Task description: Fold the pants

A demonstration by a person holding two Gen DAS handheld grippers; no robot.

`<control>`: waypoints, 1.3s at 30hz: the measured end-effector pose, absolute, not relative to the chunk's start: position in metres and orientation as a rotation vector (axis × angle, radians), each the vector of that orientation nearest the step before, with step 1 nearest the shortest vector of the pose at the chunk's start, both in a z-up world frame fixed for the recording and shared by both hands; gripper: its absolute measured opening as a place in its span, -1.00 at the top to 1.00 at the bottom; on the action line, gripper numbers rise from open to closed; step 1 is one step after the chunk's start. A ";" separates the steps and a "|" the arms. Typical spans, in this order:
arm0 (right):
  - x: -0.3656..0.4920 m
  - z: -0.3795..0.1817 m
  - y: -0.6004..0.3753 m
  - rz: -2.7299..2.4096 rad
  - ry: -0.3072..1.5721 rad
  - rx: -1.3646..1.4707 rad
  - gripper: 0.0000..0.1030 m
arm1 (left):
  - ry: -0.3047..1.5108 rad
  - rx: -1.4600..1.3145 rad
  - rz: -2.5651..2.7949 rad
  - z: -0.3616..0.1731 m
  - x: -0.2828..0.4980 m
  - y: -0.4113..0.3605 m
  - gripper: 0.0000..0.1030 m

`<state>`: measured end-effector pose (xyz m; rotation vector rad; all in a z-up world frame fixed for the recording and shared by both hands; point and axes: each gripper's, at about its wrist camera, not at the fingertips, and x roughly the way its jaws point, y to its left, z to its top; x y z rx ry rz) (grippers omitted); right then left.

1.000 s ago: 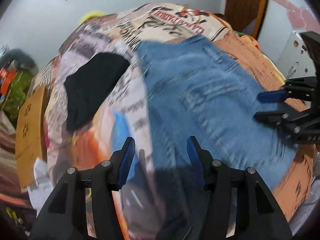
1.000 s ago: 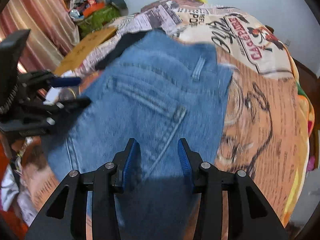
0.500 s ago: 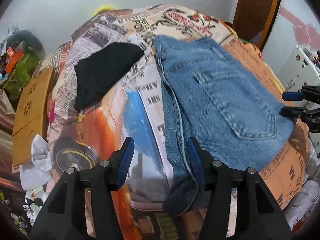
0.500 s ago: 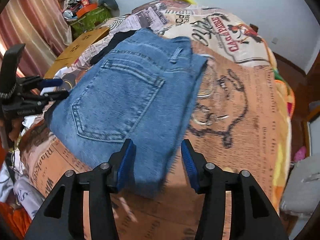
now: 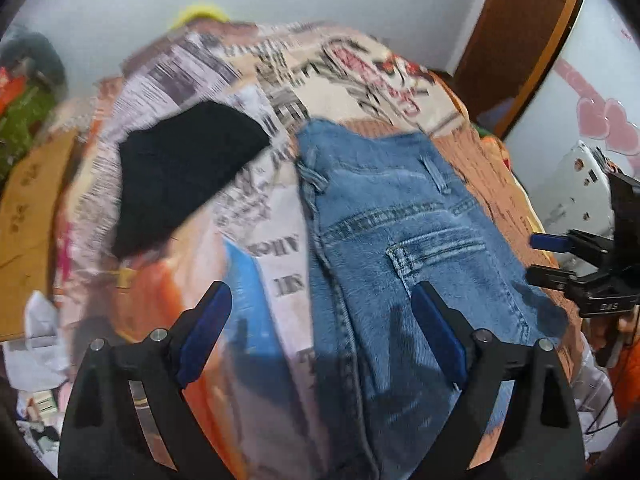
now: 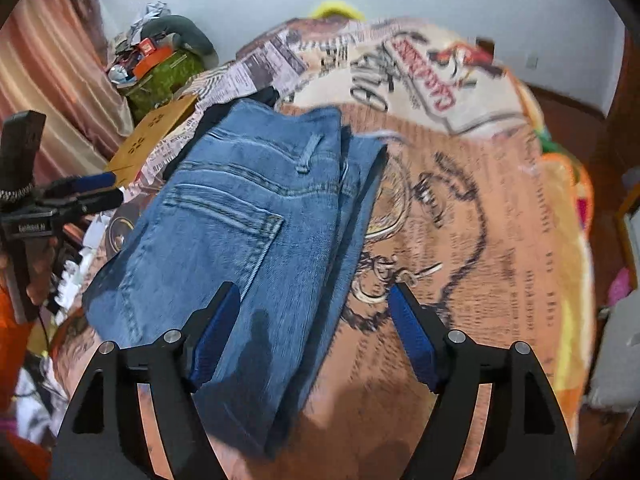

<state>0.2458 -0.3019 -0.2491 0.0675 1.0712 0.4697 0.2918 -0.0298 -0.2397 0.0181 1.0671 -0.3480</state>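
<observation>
1. Since the earlier frame, both pairs of jaws have spread from a narrower set and are opening wider now, with nothing pinched between them; the folded blue denim pants [image 5: 400, 248] lie flat on the bed, not lifted.

2. The left gripper [image 5: 320, 332] hangs over the near end of the pants, its right jaw above denim, its left jaw above the newspaper-print bedspread [image 5: 256, 240]. The right gripper [image 6: 312, 332] straddles the bundle's right edge, its left jaw over denim and its right over bare bedspread.

3. The bundle's long axis runs away from both grippers, waistband far and folded end near. Neither hand looks clearly nearer; each stands at one near corner.

4. The pants show a back pocket [image 6: 228, 232] and belt loops uppermost, several layers stacked, with one lower layer jutting out along the right side.

5. A black folded garment [image 5: 180, 176] lies apart from the pants, to their left on the bedspread.

6. The fold appears largely done; any next move would likely be squaring that protruding edge.
</observation>
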 end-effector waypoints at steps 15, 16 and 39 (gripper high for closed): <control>0.295 -0.297 -0.305 0.633 1.155 0.276 -0.74 | 1.272 -0.197 -0.600 -0.291 0.355 -0.041 -0.89; 0.297 -0.298 -0.304 0.642 1.152 0.283 -0.74 | 1.271 -0.200 -0.613 -0.293 0.358 -0.045 -0.89; 0.292 -0.270 -0.276 0.642 1.069 0.203 0.53 | 1.171 -0.055 -0.509 -0.250 0.333 -0.065 0.00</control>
